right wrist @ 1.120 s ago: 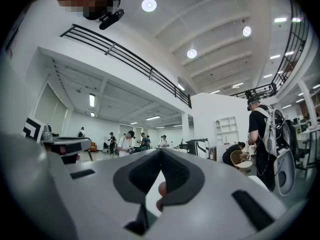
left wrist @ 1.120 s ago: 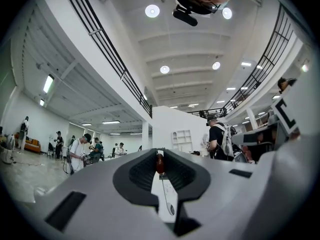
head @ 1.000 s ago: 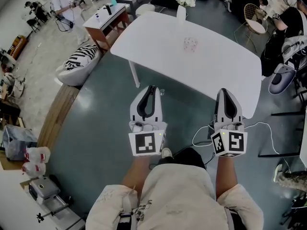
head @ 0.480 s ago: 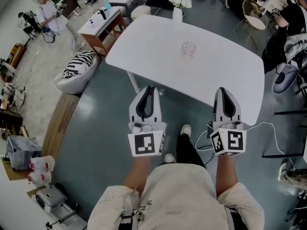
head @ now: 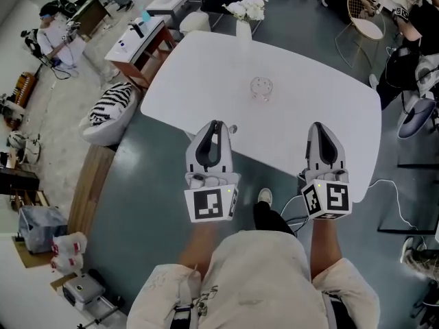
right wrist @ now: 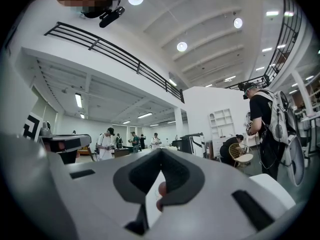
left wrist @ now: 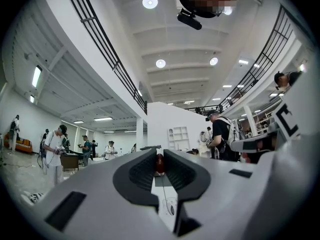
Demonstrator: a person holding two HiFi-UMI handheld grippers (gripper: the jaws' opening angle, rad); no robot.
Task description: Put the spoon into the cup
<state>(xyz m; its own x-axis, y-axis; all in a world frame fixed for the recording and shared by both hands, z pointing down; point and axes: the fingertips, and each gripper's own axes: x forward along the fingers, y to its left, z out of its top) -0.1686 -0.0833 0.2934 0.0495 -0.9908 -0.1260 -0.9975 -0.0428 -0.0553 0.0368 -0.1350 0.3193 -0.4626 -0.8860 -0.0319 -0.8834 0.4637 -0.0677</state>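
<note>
Two grippers: left gripper (head: pixel 215 125), right gripper (head: pixel 322 126); fingers closed, empty, aimed level at bench (head: pixel 199 67).
Cup (head: pixel 261 88): mid-bench, reachable.
Spoon: not visible.

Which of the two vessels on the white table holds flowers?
The white vase at the table's far edge, topped with white flowers; the clear cup near the middle shows none.

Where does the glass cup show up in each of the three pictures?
Head view: the cup stands on the white table, ahead of the left claw and right claw.
Left gripper view: a faint rounded outline low between the claw's jaws may be it; too faint to be sure.
Right gripper view: not made out.
Shared landmark: the white table, a pale strip between each claw's jaws.
</note>
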